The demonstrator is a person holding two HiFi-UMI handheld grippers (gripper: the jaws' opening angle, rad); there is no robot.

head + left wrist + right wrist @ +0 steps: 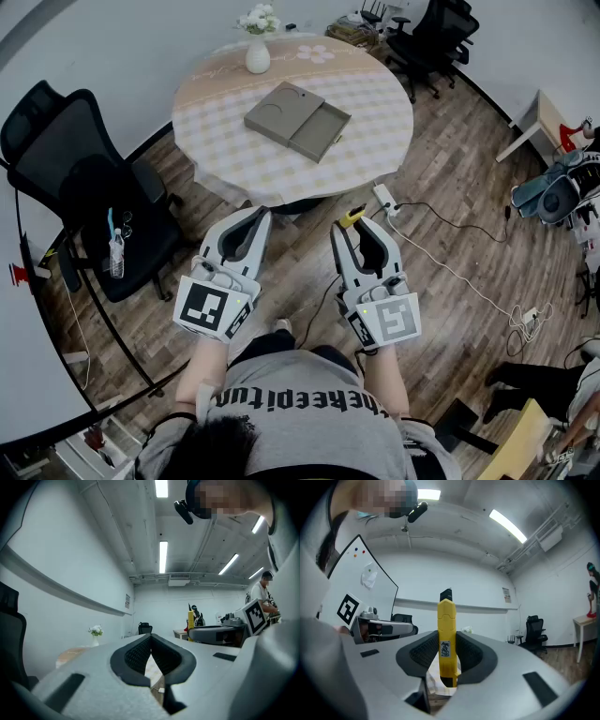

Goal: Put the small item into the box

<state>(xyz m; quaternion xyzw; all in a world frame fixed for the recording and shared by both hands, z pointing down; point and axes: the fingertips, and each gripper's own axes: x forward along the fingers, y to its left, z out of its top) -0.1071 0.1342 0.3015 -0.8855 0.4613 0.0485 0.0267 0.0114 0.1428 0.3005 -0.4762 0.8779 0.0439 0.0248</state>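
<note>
While box (pixel 297 120) shows overhead, right hand-held gripper (pixel 357 228) clamps item (pixel 446 634), left hand-held gripper (pixel 151 639) closed.

Counter far ahead, both grippers held near of it, over the floor (pixel 459 178).
The box (pixel 297 120) is laid mid-counter (pixel 375 103), a vase (pixel 258 54) behind it at the far edge. A chair (pixel 66 187) is placed left, a power strip (pixel 384 198) near right. The small item (pixel 446 639) is clamped between the fingers of the right gripper (pixel 364 228), with the left gripper (pixel 260 215) beside it.

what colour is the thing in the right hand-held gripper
The small item is yellow; clearest in the right gripper view.
</note>
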